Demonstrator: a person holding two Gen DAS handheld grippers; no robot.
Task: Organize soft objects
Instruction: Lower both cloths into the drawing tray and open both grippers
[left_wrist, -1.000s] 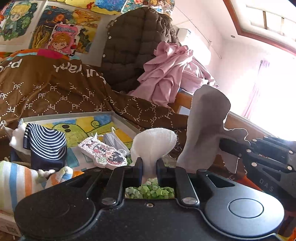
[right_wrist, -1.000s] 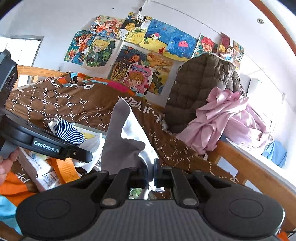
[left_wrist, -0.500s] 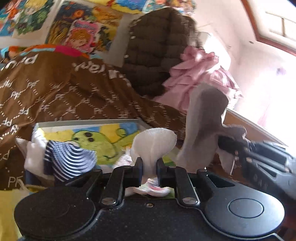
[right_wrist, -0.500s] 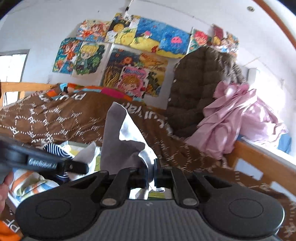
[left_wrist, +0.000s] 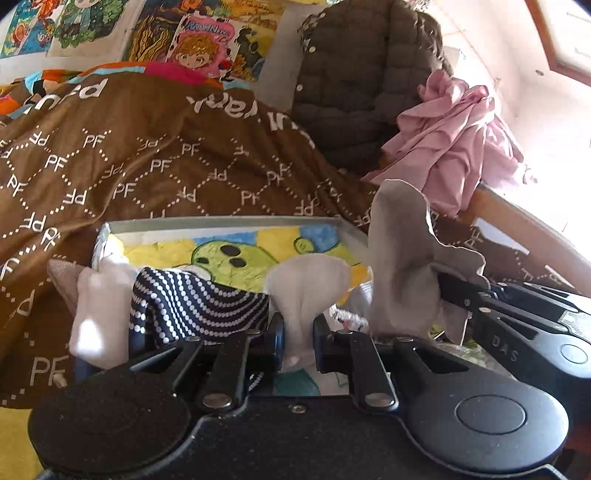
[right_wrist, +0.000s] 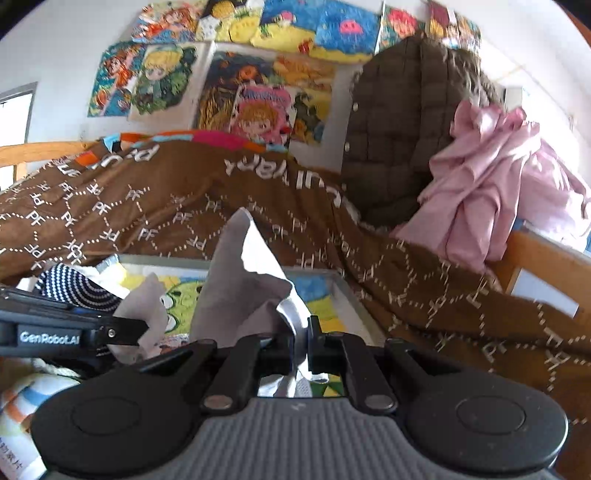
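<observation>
**Left wrist view: both grippers clamped on cloth above the box**

Left wrist view shows the left gripper (left_wrist: 298, 338) with its jaws drawn close and pinched on a white sock (left_wrist: 306, 288), whose rounded end fans out above the fingertips. Just to its right, the right gripper (left_wrist: 441, 284) comes in from the side, closed on a grey cloth (left_wrist: 399, 258) that stands up in a crumpled sheet. The sock and the cloth sit just beside each other; whether they touch is hard to tell through the fisheye.

From the right wrist view, the right gripper (right_wrist: 301, 341) has its jaws together on the grey cloth (right_wrist: 236, 291), a paler fold of it caught between the pads. The left gripper (right_wrist: 142, 326) reaches in from the left, with the white sock (right_wrist: 147, 314) bunched at its tip.

Behind both lies a shallow box (left_wrist: 229, 223) with a green and yellow cartoon drawing on its floor. A navy striped sock (left_wrist: 199, 306) and a white sock at the box corner (left_wrist: 99, 306) drape over its near left side. Beyond the box spreads a brown blanket (left_wrist: 155, 155) printed with "PF", then a brown quilted jacket (left_wrist: 365, 74), a heap of pink cloth (left_wrist: 454, 136) and cartoon posters (right_wrist: 258, 103) on the wall.
</observation>
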